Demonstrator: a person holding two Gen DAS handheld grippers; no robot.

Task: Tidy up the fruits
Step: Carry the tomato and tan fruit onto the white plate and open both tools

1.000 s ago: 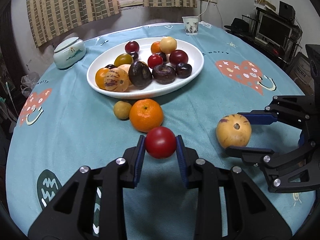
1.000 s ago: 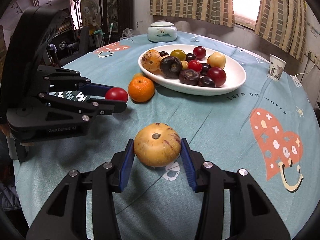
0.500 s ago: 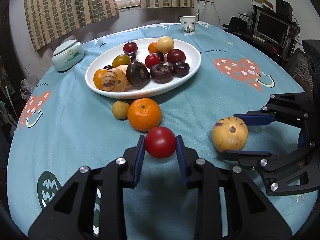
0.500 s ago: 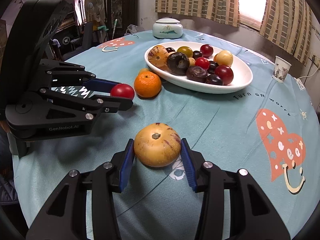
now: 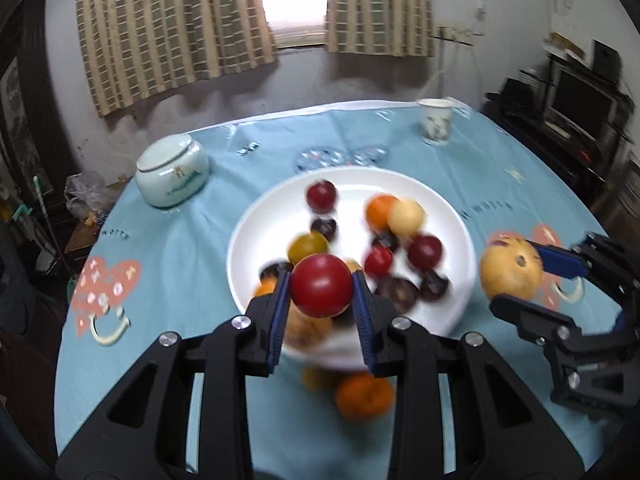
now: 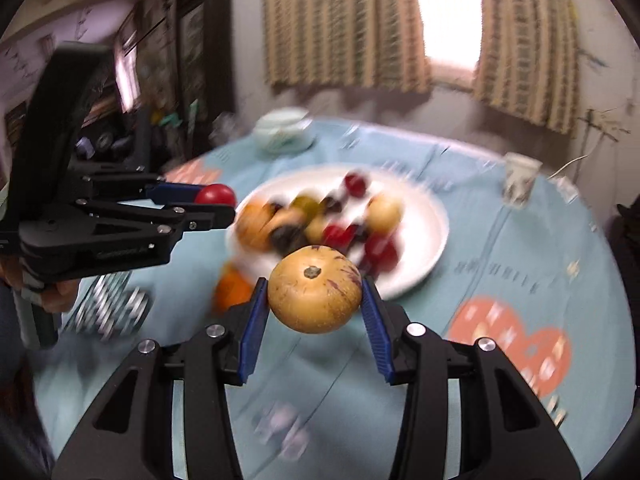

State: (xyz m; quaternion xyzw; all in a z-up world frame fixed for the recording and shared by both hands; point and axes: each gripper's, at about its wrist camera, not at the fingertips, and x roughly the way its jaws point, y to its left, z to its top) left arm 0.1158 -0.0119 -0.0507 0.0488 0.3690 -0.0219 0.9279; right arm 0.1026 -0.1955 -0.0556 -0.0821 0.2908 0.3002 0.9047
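Holding — red fruit: the round red fruit (image 5: 321, 285) sits pinched in the left gripper (image 5: 320, 294), up in the air over the near rim of the white plate (image 5: 452, 216).
Yellow fruit: the speckled yellow fruit (image 6: 315, 289) is clamped in the right gripper (image 6: 316, 312), off the tabletop (image 5: 168, 236), just beside the plate's right edge in the left view.
Open room: bare white shows at the plate's far left and far right inside; the middle is crowded with dark, red and yellow fruit. An orange (image 5: 363, 395) lies on the cloth just before the near rim.
Jaws: left jaws nearly pressed together on the red fruit; right jaws part spread, both blue pads against the yellow fruit's sides.
Axis: the yellow fruit's stem end faces the right camera; the red fruit shows no clear long axis.
Farther out: a lidded jar (image 5: 173, 172) and a paper cup (image 5: 435, 126) stand near the tabletop's far edge.
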